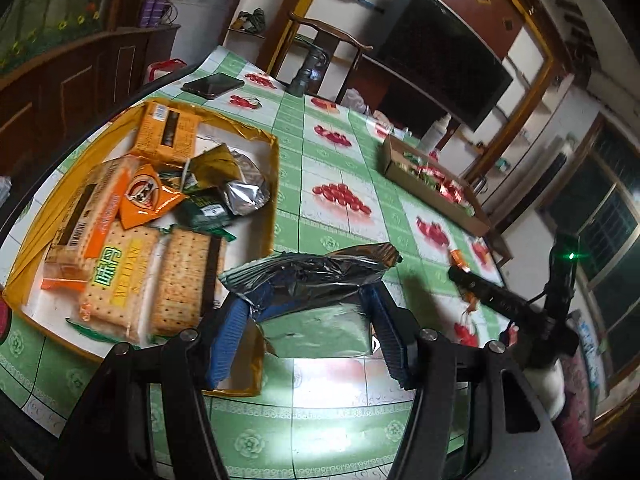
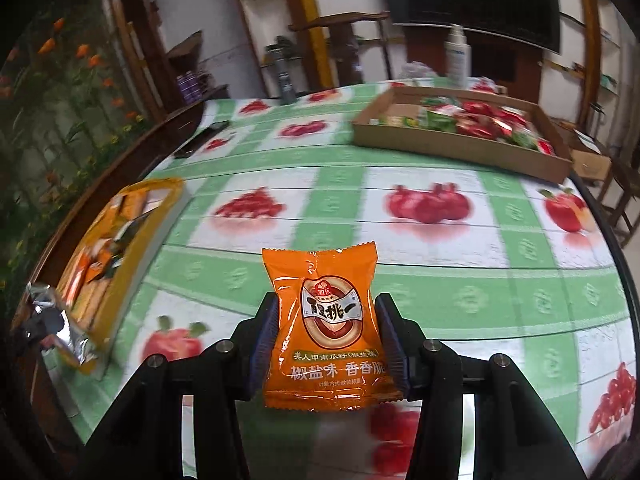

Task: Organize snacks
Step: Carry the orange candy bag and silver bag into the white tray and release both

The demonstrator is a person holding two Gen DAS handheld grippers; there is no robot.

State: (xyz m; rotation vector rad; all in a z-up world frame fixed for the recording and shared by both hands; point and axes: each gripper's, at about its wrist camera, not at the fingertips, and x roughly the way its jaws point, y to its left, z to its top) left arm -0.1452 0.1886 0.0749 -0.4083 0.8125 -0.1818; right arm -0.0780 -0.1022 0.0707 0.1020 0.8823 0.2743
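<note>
Left wrist: left gripper (image 1: 308, 316) tilted down, jaws clamp silver packet (image 1: 316, 280) | right gripper (image 2: 326, 344) jaws clamp orange packet (image 2: 324, 320)

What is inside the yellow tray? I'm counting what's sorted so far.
The yellow tray holds cracker packs, an orange box and small packets; anything beneath them is hidden.

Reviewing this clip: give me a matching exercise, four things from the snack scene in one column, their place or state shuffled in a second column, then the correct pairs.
Things:
1. silver foil packet
2. orange seed packet
3. cracker packs
4. red and green sweets

Places or states:
A. lying in the yellow tray
B. clamped in the left claw
C. piled in the brown cardboard tray
D. clamped upright in the right claw

Pairs: 1-B, 2-D, 3-A, 4-C
</note>
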